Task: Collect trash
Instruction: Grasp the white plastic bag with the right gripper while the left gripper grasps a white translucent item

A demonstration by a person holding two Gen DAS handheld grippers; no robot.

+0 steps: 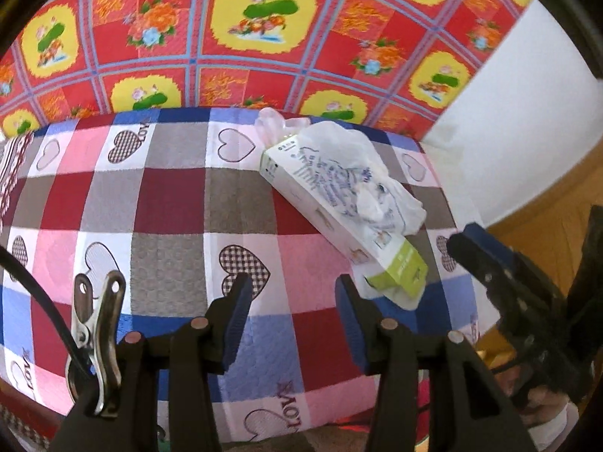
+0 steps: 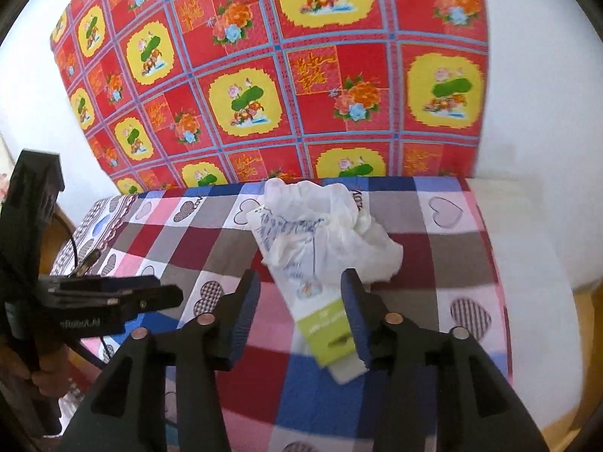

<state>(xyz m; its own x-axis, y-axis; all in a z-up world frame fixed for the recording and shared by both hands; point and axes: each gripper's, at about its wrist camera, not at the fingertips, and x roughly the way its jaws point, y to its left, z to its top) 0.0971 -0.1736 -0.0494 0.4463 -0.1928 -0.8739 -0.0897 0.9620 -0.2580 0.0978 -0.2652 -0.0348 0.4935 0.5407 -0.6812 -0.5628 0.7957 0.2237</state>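
Note:
A long white carton with a green end lies slantwise on the checked bedspread, and a crumpled white plastic bag lies over its far half. My left gripper is open with nothing between its fingers, just left of the carton's green end. In the right wrist view the carton and the bag lie straight ahead. My right gripper is open, its right finger against the green end. Each gripper also shows in the other's view: the right gripper, the left gripper.
A red and yellow floral cloth hangs behind the bed, with white wall to its right. Wooden floor shows beyond the bed's right edge. A metal clip holds a black cable by my left gripper. A hand grips the left handle.

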